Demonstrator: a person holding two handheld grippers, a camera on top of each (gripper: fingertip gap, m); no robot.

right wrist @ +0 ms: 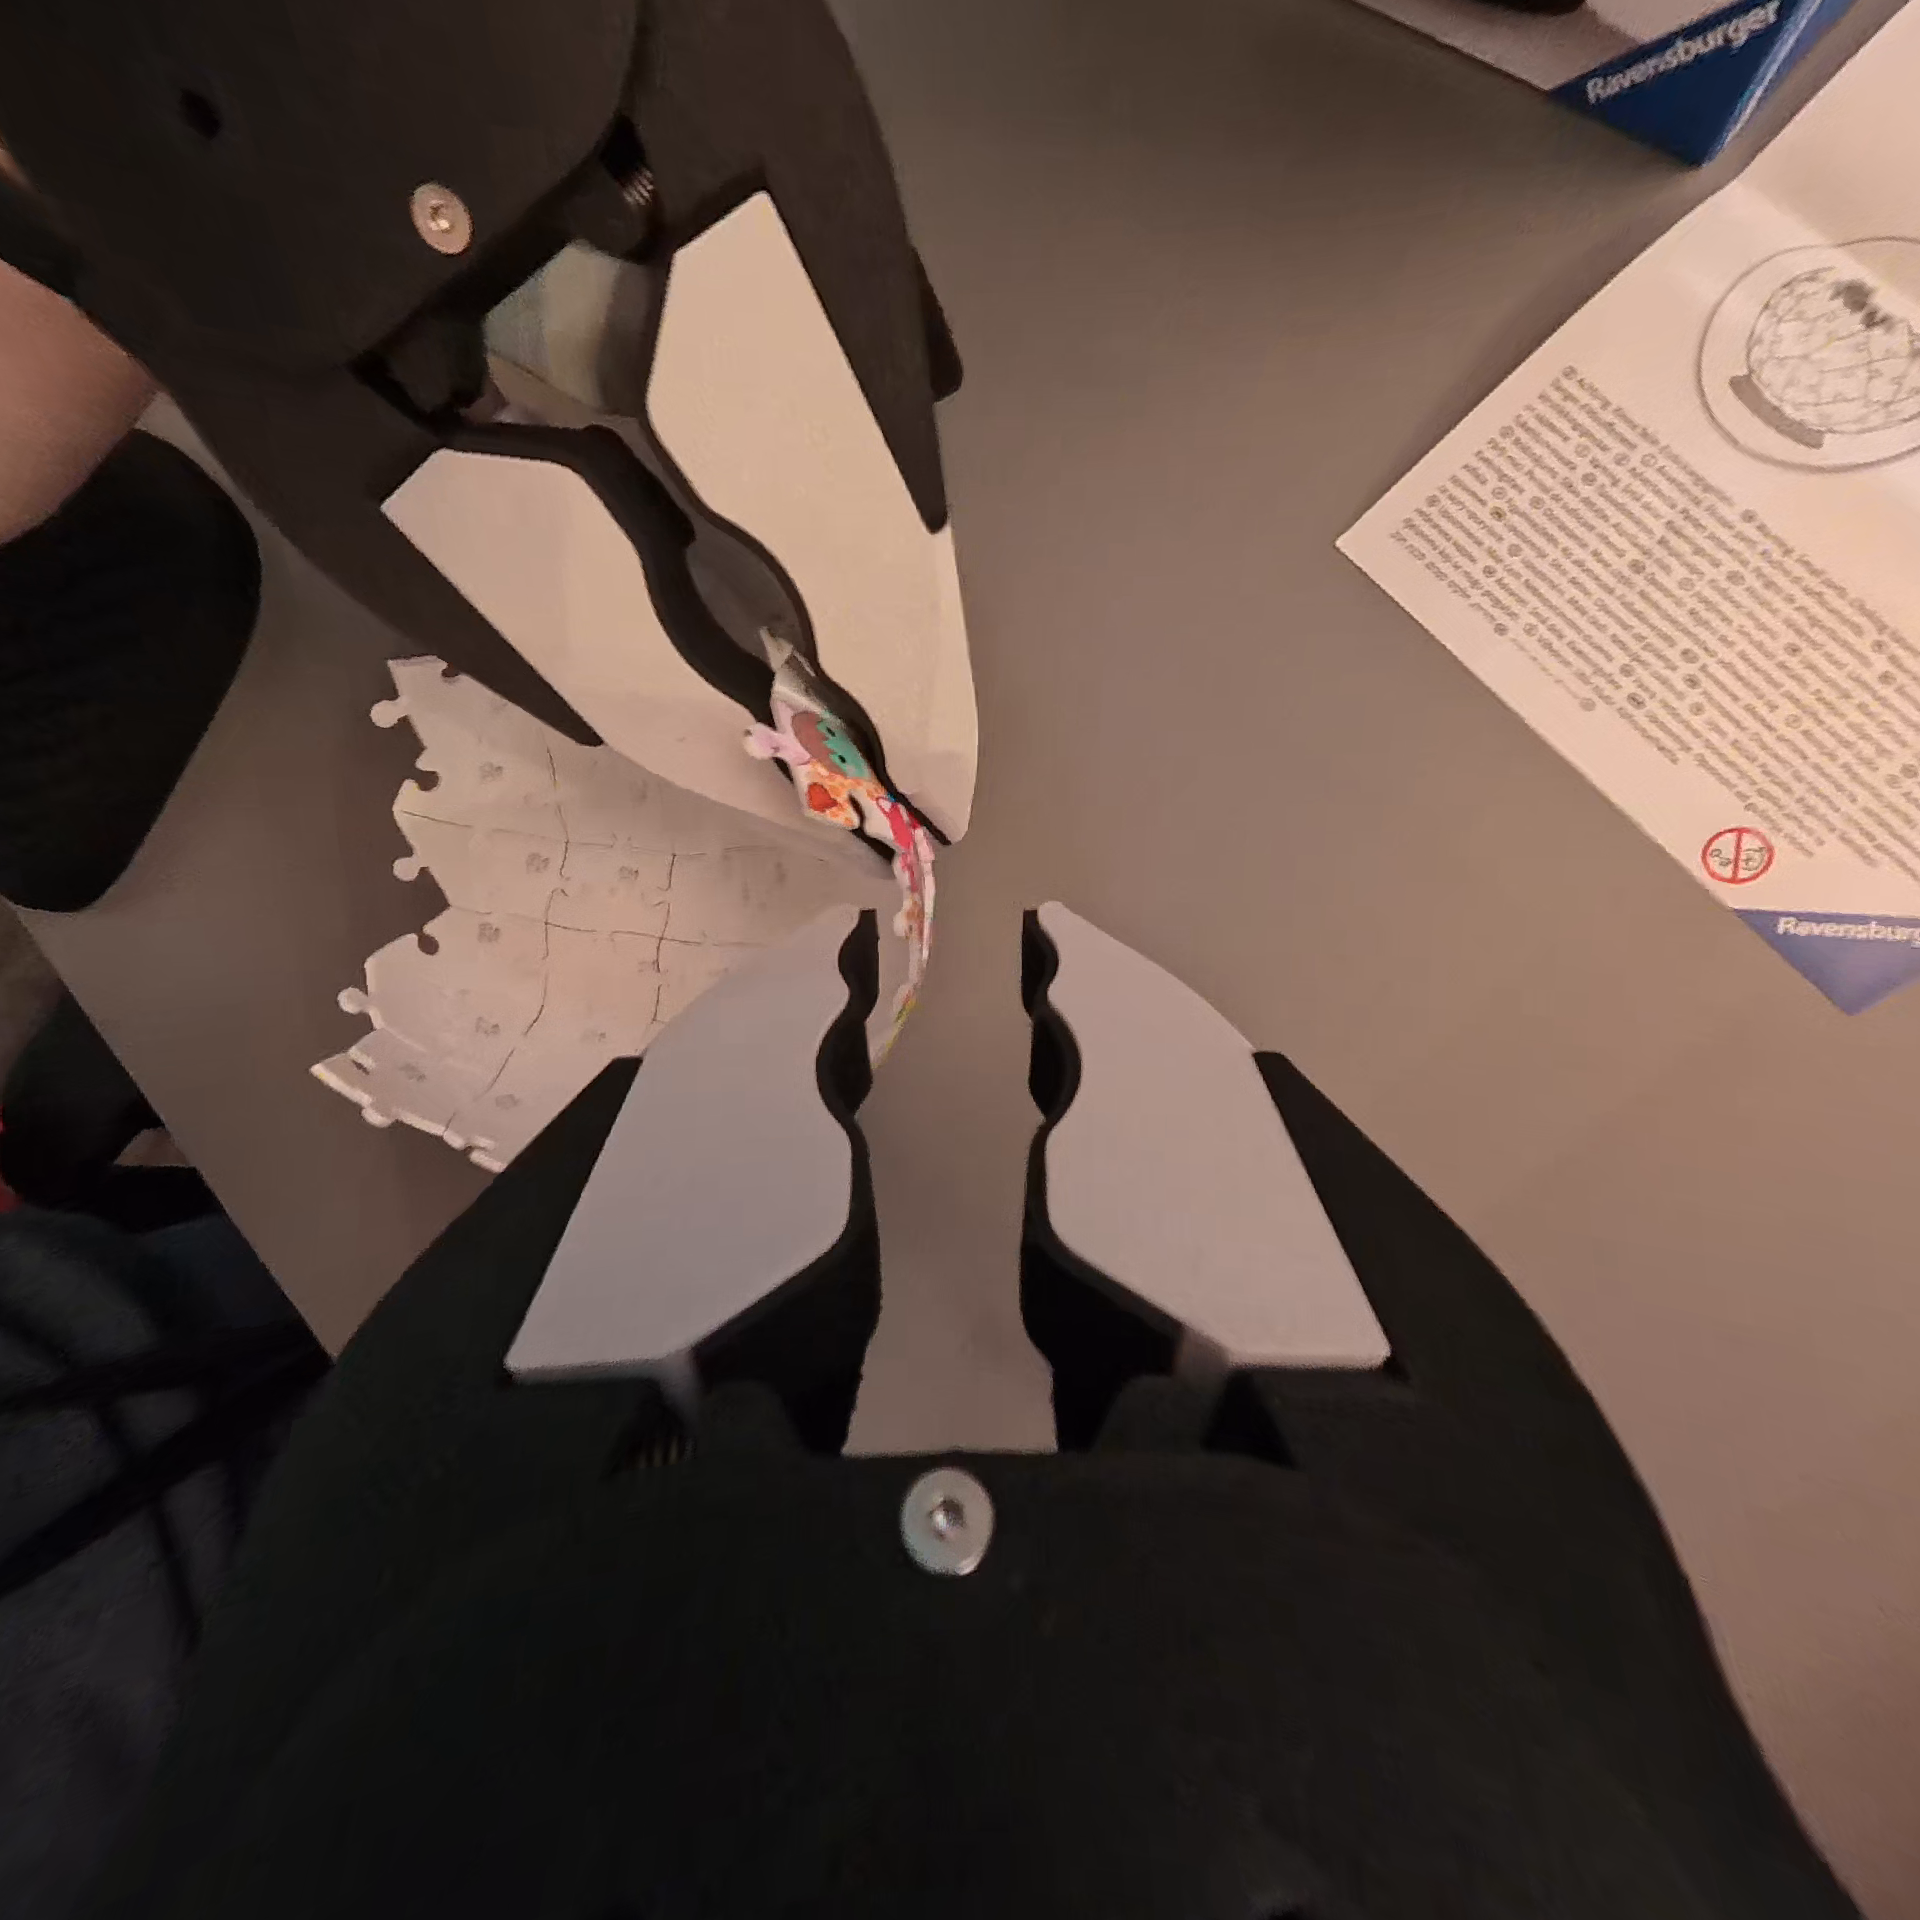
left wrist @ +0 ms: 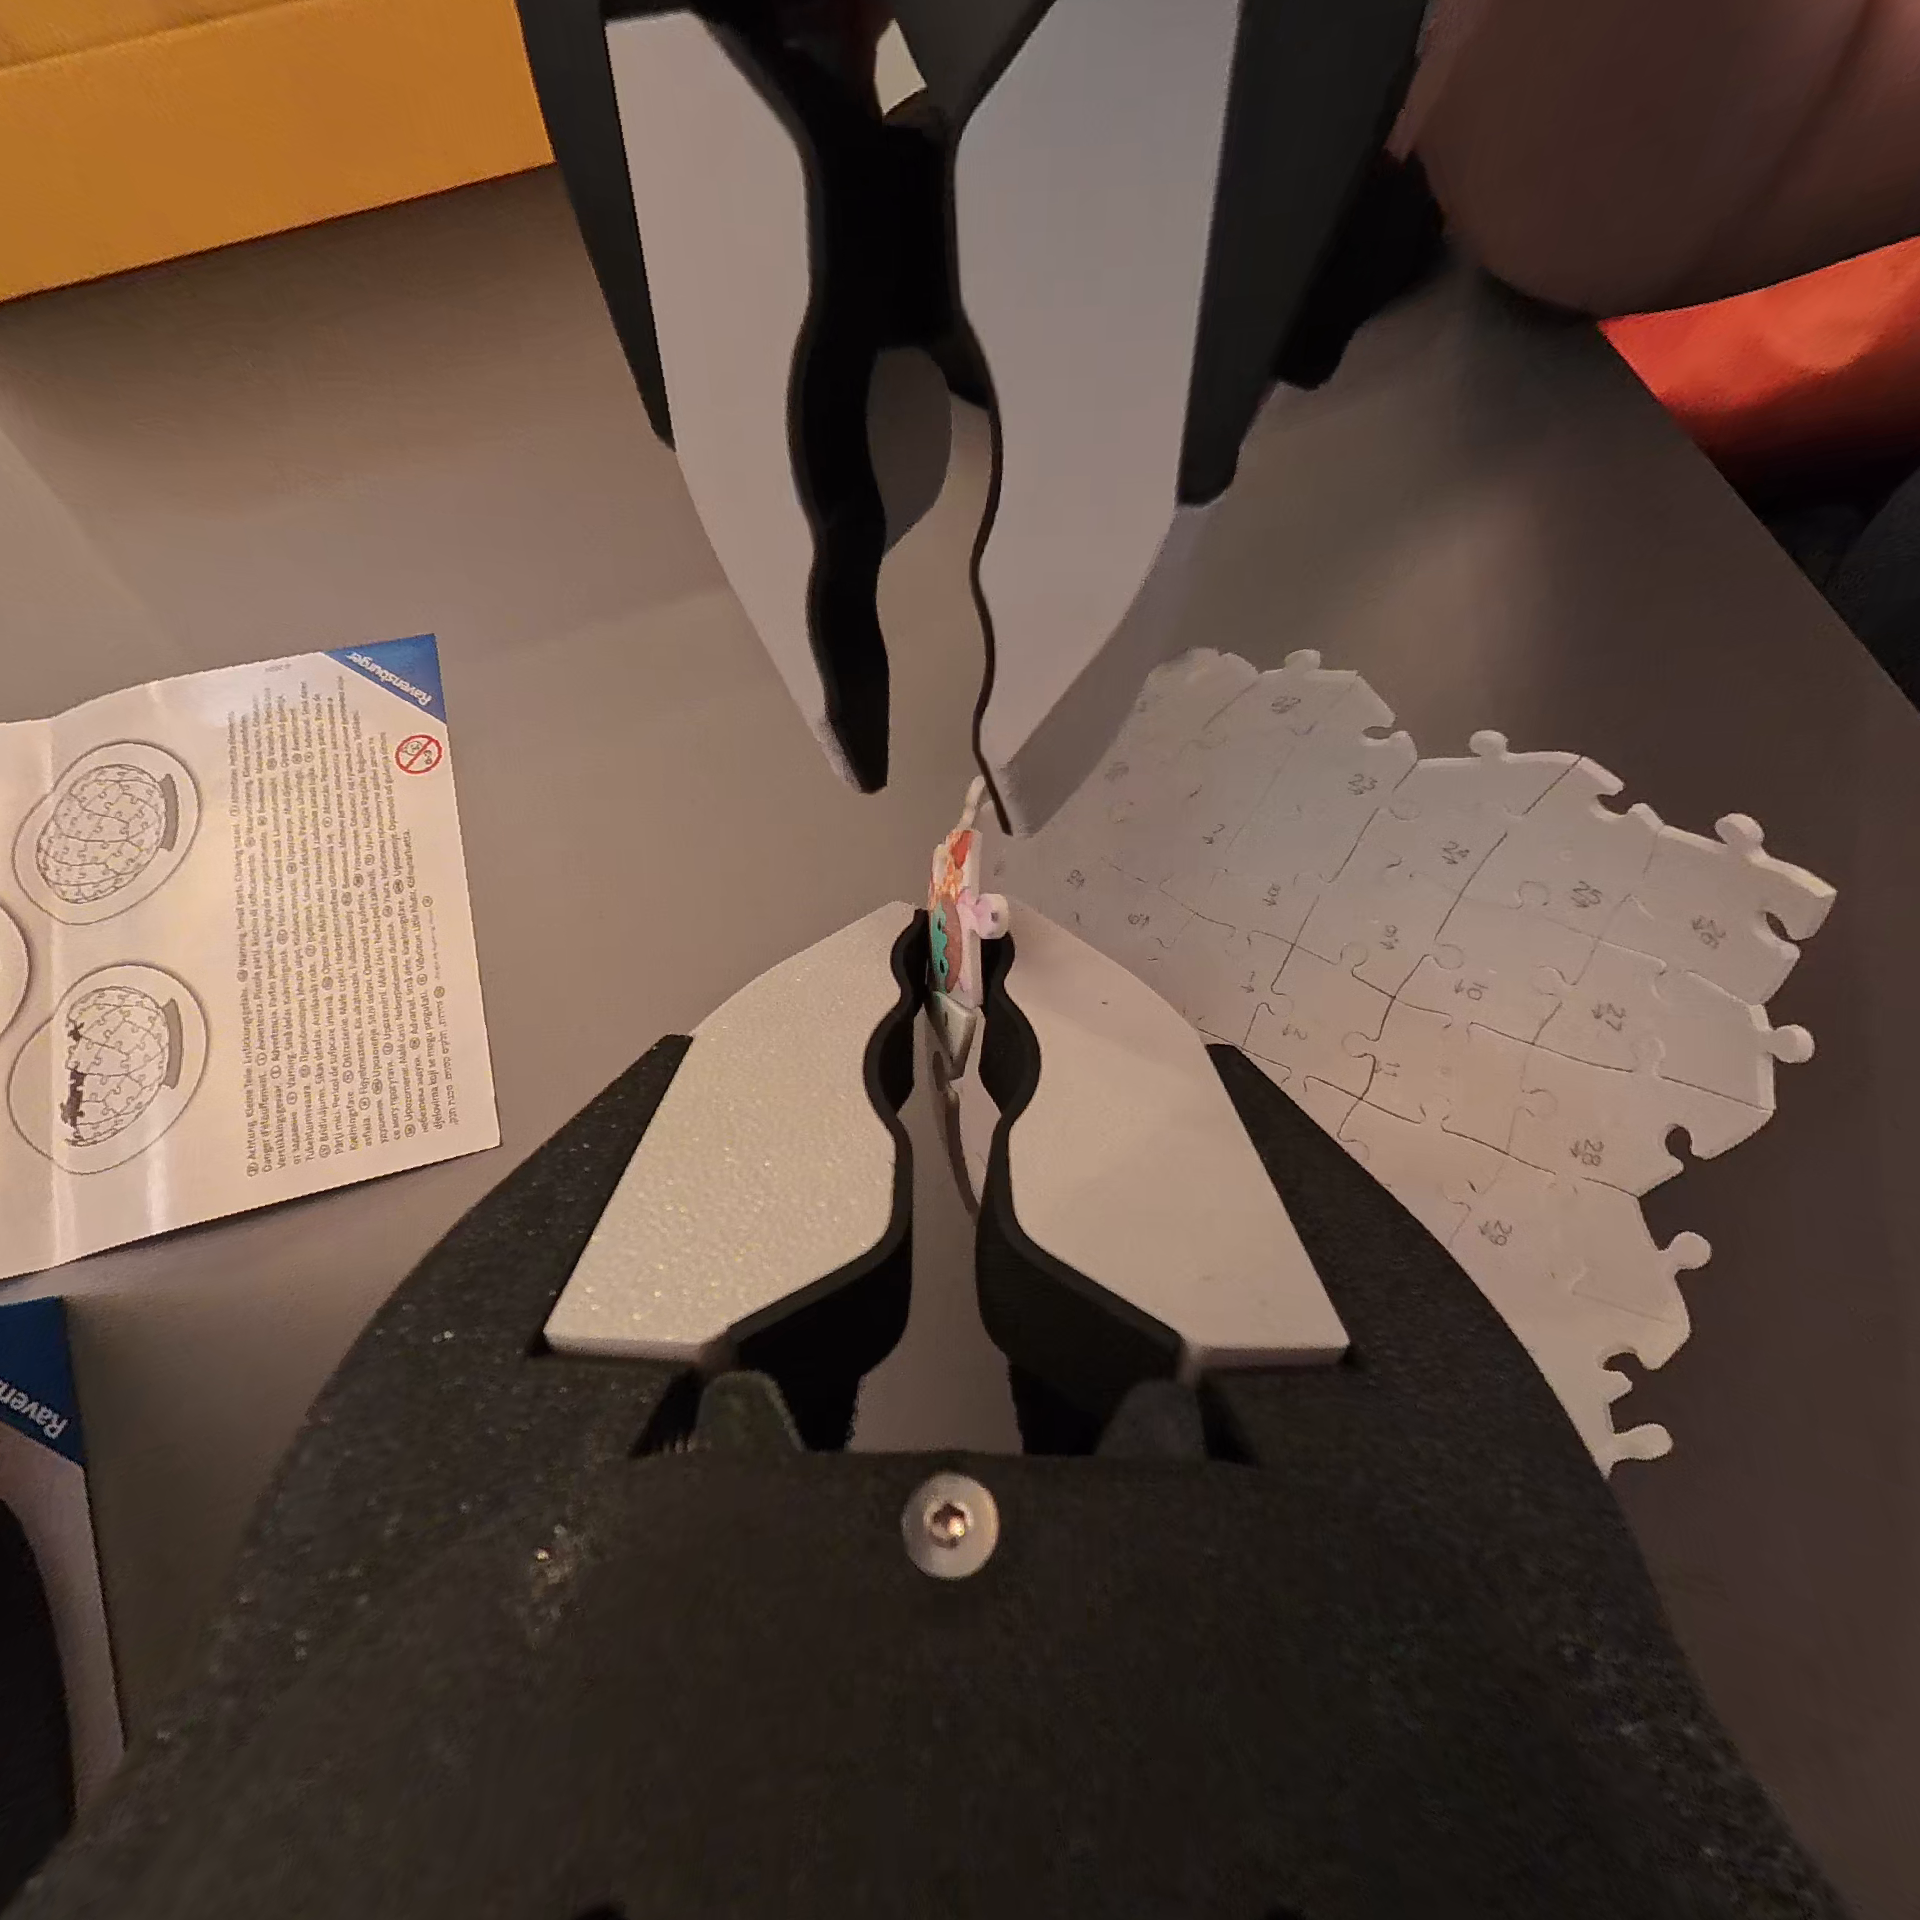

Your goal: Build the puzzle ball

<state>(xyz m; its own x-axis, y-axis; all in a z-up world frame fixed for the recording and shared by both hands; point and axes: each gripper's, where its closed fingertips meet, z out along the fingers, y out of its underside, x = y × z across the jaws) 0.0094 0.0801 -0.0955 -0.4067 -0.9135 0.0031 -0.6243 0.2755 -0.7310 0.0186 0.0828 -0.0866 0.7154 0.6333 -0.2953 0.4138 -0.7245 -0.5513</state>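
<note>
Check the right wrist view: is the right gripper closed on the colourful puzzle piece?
No. The right gripper is open and empty, while the left gripper clamps the colourful puzzle piece.

Dim, warm indoor light, soft shadows on the grey table [left wrist: 436,499]; strong wide-angle bending at edges; motion blur on the farther gripper [left wrist: 935,800].

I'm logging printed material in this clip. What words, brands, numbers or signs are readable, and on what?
I don't copy out writing; here is what bears it.
Instruction leaflet: brand mark on its blue corner, dense small print, a red crossed-circle sign.
Blue box: white brand mark.
Assembled puzzle section, blank side up: small numbers with arrows on its pieces.
Held puzzle piece: colourful picture, no writing visible.
</note>
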